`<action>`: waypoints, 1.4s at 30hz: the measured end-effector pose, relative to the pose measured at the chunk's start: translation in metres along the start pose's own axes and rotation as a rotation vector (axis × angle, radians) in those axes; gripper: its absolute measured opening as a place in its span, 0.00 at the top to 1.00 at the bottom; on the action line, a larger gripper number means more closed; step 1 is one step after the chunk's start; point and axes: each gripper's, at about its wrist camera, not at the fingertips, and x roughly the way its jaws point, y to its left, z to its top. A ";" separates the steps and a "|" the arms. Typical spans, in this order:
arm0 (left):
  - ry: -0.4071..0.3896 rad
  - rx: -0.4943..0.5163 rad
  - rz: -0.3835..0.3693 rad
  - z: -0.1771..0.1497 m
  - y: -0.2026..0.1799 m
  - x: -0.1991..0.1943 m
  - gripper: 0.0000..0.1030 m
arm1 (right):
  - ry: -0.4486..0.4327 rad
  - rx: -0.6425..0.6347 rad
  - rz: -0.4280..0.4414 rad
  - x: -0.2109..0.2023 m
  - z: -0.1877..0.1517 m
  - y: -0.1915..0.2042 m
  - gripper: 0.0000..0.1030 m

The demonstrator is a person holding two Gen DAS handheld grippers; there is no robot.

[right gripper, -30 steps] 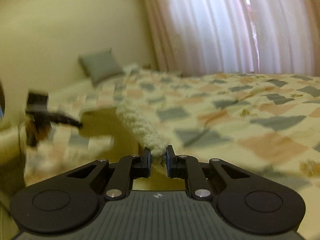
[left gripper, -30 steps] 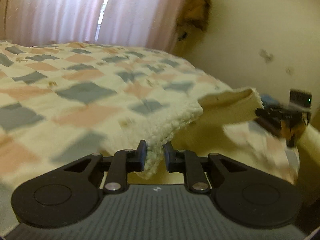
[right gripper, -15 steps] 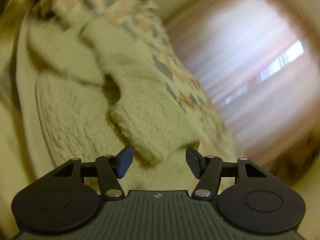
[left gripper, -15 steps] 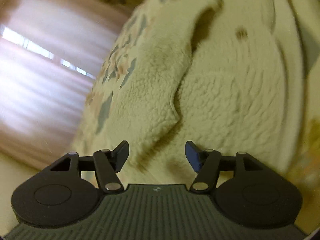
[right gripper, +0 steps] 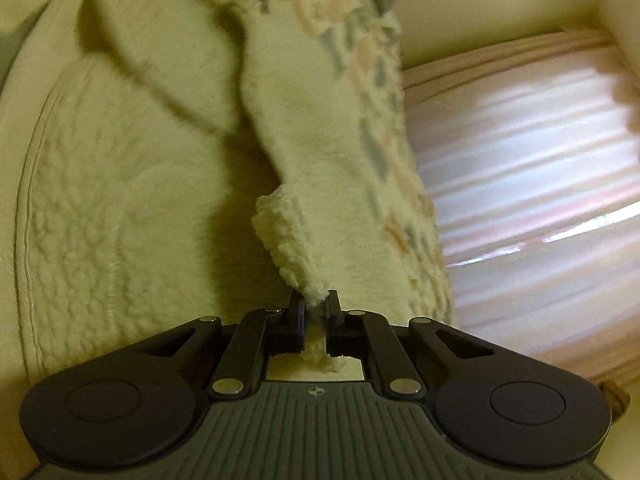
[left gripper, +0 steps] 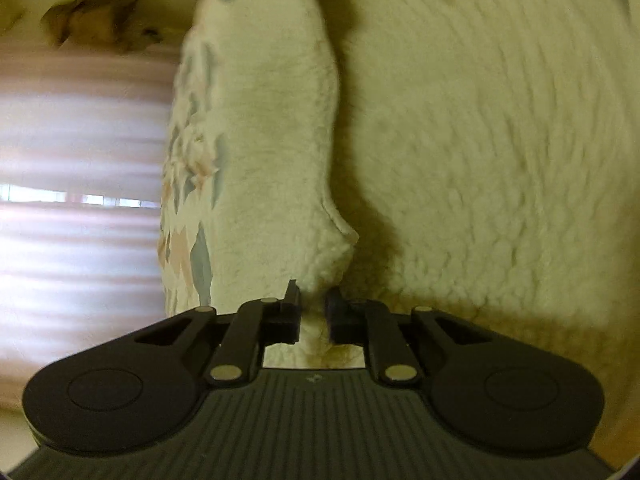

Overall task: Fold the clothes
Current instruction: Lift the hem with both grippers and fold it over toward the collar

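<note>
A cream fleece blanket (left gripper: 272, 152) with a checked grey and peach outer side fills both views, and both cameras are rolled sideways. My left gripper (left gripper: 313, 312) is shut on a folded fleece edge that runs up from its fingers. In the right wrist view the same blanket (right gripper: 320, 152) hangs as a thick fold, and my right gripper (right gripper: 316, 314) is shut on its nubbly corner. A broad spread of fleece (left gripper: 500, 140) lies behind the held folds. The blanket's far ends are out of sight.
Pink striped curtains (left gripper: 80, 200) with window light appear at the left of the left wrist view. The curtains (right gripper: 520, 200) also fill the right of the right wrist view. A brown object (left gripper: 100, 28) hangs on the pale wall.
Half a second ago both grippers stood open above the fleece. Now each has closed on a fleece edge, and both views have rolled further sideways.
</note>
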 end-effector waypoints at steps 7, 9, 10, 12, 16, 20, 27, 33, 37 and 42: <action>0.012 -0.145 -0.016 0.013 -0.010 -0.054 0.90 | 0.009 0.054 0.052 -0.065 -0.011 0.009 0.94; 0.016 -0.186 -0.021 0.017 -0.013 -0.069 0.90 | 0.025 0.052 0.069 -0.073 -0.011 0.023 0.94; 0.018 -0.207 -0.023 0.019 -0.015 -0.077 0.89 | 0.034 0.059 0.075 -0.074 -0.011 0.029 0.94; 0.028 -0.230 -0.020 0.020 -0.021 -0.086 0.89 | 0.046 0.063 0.077 -0.077 -0.011 0.038 0.94; 0.040 -0.260 -0.011 0.019 -0.031 -0.095 0.90 | 0.043 0.083 0.065 -0.082 -0.009 0.037 0.94; 0.035 -0.286 -0.013 0.017 -0.034 -0.105 0.93 | 0.046 0.109 0.062 -0.090 -0.011 0.036 0.95; 0.046 -0.147 0.067 0.018 -0.056 -0.093 0.65 | 0.068 0.030 0.021 -0.086 -0.012 0.069 0.60; 0.033 0.003 0.064 0.019 -0.061 -0.072 0.81 | 0.064 0.005 0.025 -0.077 -0.011 0.074 0.97; 0.018 -0.029 0.058 0.018 -0.052 -0.080 0.92 | 0.054 0.052 0.025 -0.084 -0.013 0.059 0.96; 0.018 -0.078 0.049 0.021 -0.059 -0.098 0.91 | 0.069 0.035 0.053 -0.085 -0.016 0.064 0.96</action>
